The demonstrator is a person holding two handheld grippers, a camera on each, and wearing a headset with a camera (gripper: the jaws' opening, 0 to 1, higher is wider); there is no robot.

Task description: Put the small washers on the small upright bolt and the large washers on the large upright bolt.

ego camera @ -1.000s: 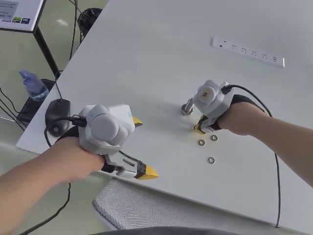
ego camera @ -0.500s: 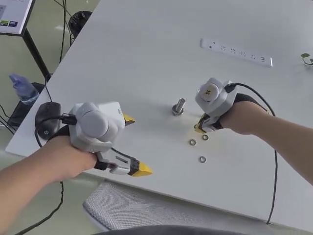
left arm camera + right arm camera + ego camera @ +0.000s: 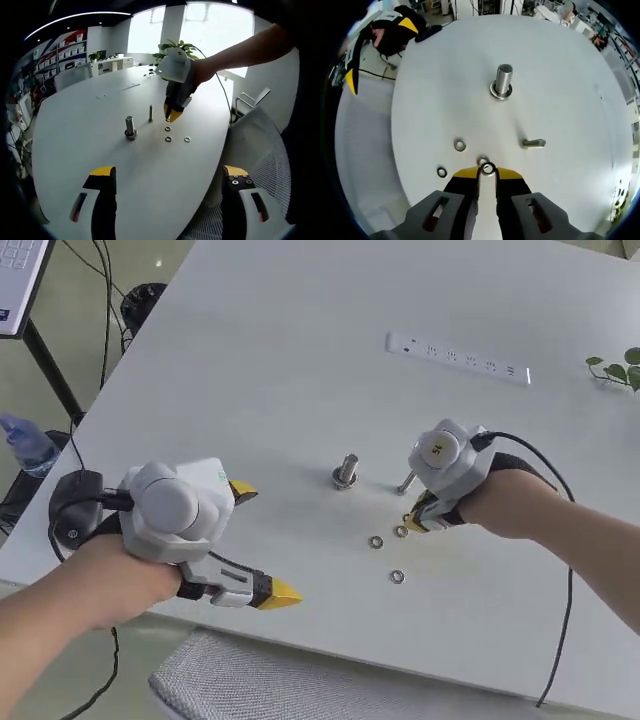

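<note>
Nothing here reads cleanly. My right gripper (image 3: 413,519) carries a round pale sticker (image 3: 437,448) on its top with dark characters, maybe two digits, too blurred for me to make out. My left gripper (image 3: 264,541) has a small green mark (image 3: 214,477) on its housing, also illegible.

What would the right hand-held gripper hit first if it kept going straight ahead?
Probably the loose washer lying just past the tips of the right hand-held gripper, then the tabletop, since it tilts downward. The large bolt stands farther along; depth is unclear.
</note>
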